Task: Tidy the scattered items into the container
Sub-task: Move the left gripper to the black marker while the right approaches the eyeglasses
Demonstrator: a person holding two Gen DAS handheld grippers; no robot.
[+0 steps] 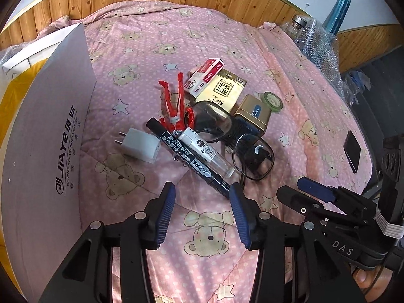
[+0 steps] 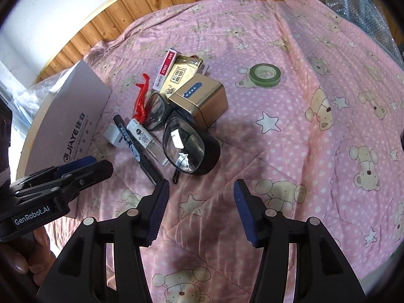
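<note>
My left gripper (image 1: 203,192): jaws spread wide, nothing between them, hovering over the pink bear-print quilt (image 1: 156,50). My right gripper (image 2: 199,189): likewise wide apart and empty, over the same quilt, just to the right of the left one. Container: a grey lidded box (image 1: 50,136) printed JIAYE, standing to the left of my left gripper, its printed face towards the pile. Scattered items, all ahead of both grippers in one heap: black marker pen (image 1: 192,159), its tip lying just ahead of my left gripper's right finger; clear-capped white tube (image 1: 204,149), lying alongside the marker and touching it; white plug adapter (image 1: 137,145), ahead and left, beside the marker's far end; red and silver toy figure (image 1: 174,101), farther ahead, feet pointing away; black-framed glasses (image 2: 184,146), directly ahead of my right gripper's left finger, partly over a dark object I cannot identify; gold tin (image 2: 202,98), behind the glasses; yellow packet (image 1: 221,91) and red-and-white staple box (image 1: 202,78), stacked at the far end of the heap; green tape roll (image 2: 265,74), apart from the heap, ahead of my right gripper. Black phone (image 1: 353,150): far right of my left gripper, well apart from the heap.
</note>
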